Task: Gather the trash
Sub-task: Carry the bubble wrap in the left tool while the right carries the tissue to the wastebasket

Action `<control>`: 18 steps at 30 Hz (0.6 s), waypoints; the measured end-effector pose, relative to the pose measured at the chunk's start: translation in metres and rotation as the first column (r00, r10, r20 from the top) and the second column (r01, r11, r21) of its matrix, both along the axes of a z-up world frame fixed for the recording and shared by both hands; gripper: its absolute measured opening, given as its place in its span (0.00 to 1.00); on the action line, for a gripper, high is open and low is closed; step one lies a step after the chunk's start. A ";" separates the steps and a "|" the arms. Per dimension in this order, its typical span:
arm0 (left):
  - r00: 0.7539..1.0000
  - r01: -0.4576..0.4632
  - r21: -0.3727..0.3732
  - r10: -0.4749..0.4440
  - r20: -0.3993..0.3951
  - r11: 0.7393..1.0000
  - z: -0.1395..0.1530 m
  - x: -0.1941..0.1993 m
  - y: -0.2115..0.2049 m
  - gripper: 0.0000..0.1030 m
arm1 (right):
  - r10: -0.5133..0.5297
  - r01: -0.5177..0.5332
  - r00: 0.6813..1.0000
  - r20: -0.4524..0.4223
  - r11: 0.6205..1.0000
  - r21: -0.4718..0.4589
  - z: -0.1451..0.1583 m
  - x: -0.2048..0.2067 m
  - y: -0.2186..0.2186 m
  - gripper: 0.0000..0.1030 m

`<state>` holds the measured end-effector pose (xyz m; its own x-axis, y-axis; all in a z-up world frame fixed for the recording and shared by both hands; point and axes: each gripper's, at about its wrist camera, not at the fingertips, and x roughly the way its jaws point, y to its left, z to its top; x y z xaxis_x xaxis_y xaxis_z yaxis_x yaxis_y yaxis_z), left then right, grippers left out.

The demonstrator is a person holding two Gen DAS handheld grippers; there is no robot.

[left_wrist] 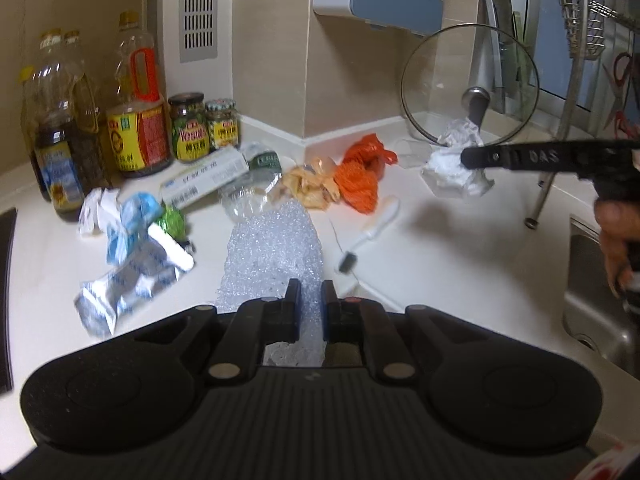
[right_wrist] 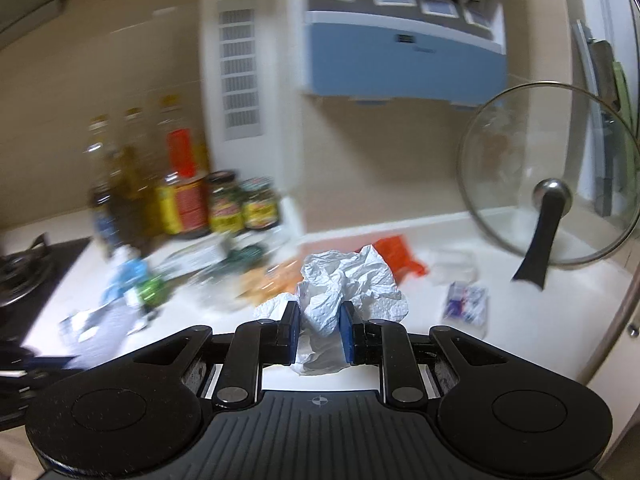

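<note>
Your left gripper point(left_wrist: 311, 294): clamped on bubble wrap point(left_wrist: 276, 248).
Your right gripper point(right_wrist: 319, 314): clamped on crumpled tissue point(right_wrist: 344, 280).

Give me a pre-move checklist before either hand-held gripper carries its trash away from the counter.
1. Right hand-held gripper shut on the crumpled white paper: ok.
2. Paper clear of the glass lid: ok, apart.
3. Left hand-held gripper shut on the bubble wrap: ok.
4. Bubble wrap fully off the counter: cannot tell.
5. Trash bin in sight: not ok, none visible.
6. Remaining trash, such as the orange bag, left to collect: ok, still there.
</note>
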<state>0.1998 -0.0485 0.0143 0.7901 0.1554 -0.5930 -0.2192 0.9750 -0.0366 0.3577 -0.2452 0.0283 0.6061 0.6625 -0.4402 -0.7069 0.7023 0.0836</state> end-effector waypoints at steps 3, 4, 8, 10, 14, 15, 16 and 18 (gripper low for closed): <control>1.000 0.003 -0.030 -0.003 -0.010 1.000 -0.007 -0.017 -0.003 0.08 | 0.046 -0.046 0.999 -0.027 0.999 -0.013 -0.005 -0.034 -0.001 0.21; 1.000 0.005 -0.037 -0.006 -0.015 0.999 -0.009 -0.023 -0.004 0.08 | 0.058 -0.059 0.998 -0.035 0.998 -0.019 -0.008 -0.045 -0.001 0.21; 0.999 0.008 -0.059 -0.010 -0.039 0.998 -0.022 -0.044 -0.007 0.08 | 0.100 -0.104 0.993 -0.061 0.993 -0.058 -0.027 -0.086 0.002 0.21; 0.998 0.011 -0.071 -0.015 -0.055 0.997 -0.029 -0.054 -0.006 0.08 | 0.113 -0.120 0.990 -0.088 0.990 -0.077 -0.040 -0.103 0.005 0.21; 0.996 0.021 -0.101 -0.030 -0.083 0.995 -0.043 -0.071 -0.005 0.08 | 0.123 -0.137 0.985 -0.120 0.983 -0.122 -0.061 -0.131 0.011 0.21; 0.996 0.024 -0.108 -0.034 -0.088 0.994 -0.046 -0.075 -0.004 0.08 | 0.124 -0.140 0.985 -0.122 0.981 -0.134 -0.065 -0.137 0.012 0.21; 0.995 0.027 -0.115 -0.038 -0.094 0.993 -0.050 -0.079 -0.004 0.08 | 0.124 -0.142 0.984 -0.129 0.980 -0.141 -0.070 -0.143 0.013 0.21; 0.993 0.034 -0.131 -0.048 -0.106 0.991 -0.057 -0.086 -0.003 0.08 | 0.120 -0.143 0.982 -0.146 0.977 -0.158 -0.080 -0.153 0.015 0.21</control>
<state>0.1143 -0.0519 -0.0423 0.7242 0.0414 -0.6883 -0.1890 0.9719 -0.1404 0.2043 -0.2298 -0.0513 0.4461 0.6427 -0.6228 -0.7841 0.6161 0.0742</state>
